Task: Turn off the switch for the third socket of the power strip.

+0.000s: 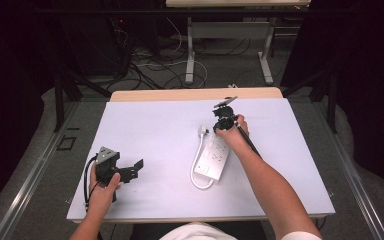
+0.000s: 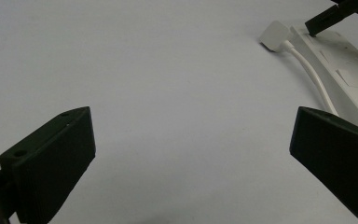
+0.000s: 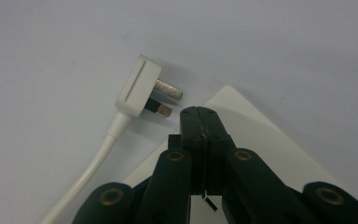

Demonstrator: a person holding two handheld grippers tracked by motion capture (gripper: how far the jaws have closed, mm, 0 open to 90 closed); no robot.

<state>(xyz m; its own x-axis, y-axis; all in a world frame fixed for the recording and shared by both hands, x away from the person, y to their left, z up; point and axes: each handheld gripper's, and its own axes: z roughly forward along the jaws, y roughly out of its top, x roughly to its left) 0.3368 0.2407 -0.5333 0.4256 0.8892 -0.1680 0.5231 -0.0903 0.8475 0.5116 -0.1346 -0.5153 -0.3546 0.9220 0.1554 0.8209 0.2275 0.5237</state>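
The left gripper [image 1: 139, 165], black with a grey three-cornered plate on top, sits near the table's 7 o'clock corner. Its jaws are spread wide with bare table between them, pointing toward 3 o'clock. The person's left hand [image 1: 102, 186] wraps its handle, forearm entering from the bottom edge. The right gripper [image 1: 216, 127], also black, is just past table centre toward 1 o'clock, jaws pressed together and holding nothing, tips over the far end of the strip. The right forearm reaches diagonally from the 5 o'clock corner.

The flat white table top [image 1: 155, 125] carries a long white plastic power strip [image 1: 214, 158] at centre. Its white cable [image 1: 196, 170] loops round the strip's 9 o'clock side to a white three-pin plug [image 3: 139, 86], lying on its side beside the closed jaw tips.
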